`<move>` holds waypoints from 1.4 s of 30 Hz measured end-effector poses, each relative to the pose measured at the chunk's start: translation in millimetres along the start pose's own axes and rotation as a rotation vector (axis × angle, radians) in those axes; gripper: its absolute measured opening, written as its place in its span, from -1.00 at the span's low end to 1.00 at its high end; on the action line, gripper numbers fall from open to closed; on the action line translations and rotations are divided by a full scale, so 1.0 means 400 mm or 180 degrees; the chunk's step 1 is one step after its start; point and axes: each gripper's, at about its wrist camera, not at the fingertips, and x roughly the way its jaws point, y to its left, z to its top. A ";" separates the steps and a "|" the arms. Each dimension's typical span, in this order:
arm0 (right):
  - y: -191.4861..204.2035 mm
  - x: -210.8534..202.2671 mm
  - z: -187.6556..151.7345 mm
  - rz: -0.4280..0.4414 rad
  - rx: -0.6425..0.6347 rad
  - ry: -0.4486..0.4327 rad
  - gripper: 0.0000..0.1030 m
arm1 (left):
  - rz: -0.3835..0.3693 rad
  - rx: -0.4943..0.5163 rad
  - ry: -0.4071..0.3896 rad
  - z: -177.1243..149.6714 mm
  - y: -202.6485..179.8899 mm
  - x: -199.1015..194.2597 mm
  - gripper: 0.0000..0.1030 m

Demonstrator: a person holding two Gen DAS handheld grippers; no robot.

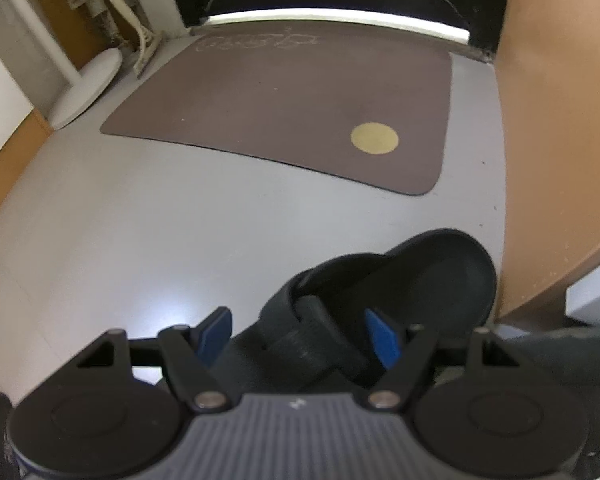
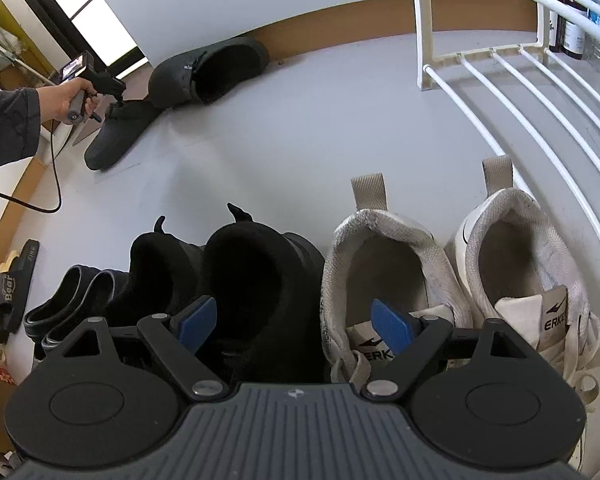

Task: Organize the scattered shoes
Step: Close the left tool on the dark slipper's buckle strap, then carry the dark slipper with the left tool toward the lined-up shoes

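In the left wrist view my left gripper (image 1: 299,335) stands open over a dark grey clog (image 1: 400,280) on the pale floor. The clog's strap lies between the blue pads (image 1: 216,332), and the left pad shows floor beside it. From the right wrist view, a hand (image 2: 66,96) holds that gripper (image 2: 116,104) at the heel of the clog (image 2: 116,140). Its mate (image 2: 212,68) lies on its side by the baseboard. My right gripper (image 2: 296,324) is open and empty above a black boot (image 2: 260,272), its right finger over a white sneaker (image 2: 380,256).
A second black boot (image 2: 160,268), a second white sneaker (image 2: 516,248), black slip-ons (image 2: 72,292) and a "Bear" sandal (image 2: 12,284) line the near floor. A white wire rack (image 2: 500,80) stands at right. A brown mat (image 1: 300,112) lies before the door.
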 end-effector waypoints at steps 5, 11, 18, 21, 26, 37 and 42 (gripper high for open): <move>0.010 -0.002 0.001 -0.0022 0.0027 -0.0017 0.71 | 0.0023 0.0211 -0.0151 -0.010 0.006 -0.017 -0.09; 0.025 -0.029 -0.022 -0.0036 0.0062 -0.0052 0.70 | 0.0128 0.0172 -0.0103 -0.029 0.054 -0.042 -0.32; 0.058 -0.062 -0.042 -0.0035 -0.0038 -0.0060 0.70 | 0.0073 0.0147 -0.0125 -0.076 0.138 -0.092 -0.57; 0.074 -0.074 -0.050 -0.0008 -0.0075 -0.0071 0.70 | 0.0037 0.0221 -0.0136 -0.100 0.167 -0.119 -0.59; 0.103 -0.099 -0.055 0.0034 -0.0205 -0.0168 0.68 | -0.0008 0.0211 -0.0142 -0.139 0.212 -0.177 -0.62; 0.145 -0.107 -0.071 0.0173 0.0120 -0.0482 0.64 | -0.0447 0.0791 -0.0174 -0.248 0.165 -0.356 -0.62; 0.171 -0.105 -0.061 0.0250 0.0136 -0.0541 0.64 | -0.0574 0.0965 -0.0176 -0.295 0.121 -0.401 -0.62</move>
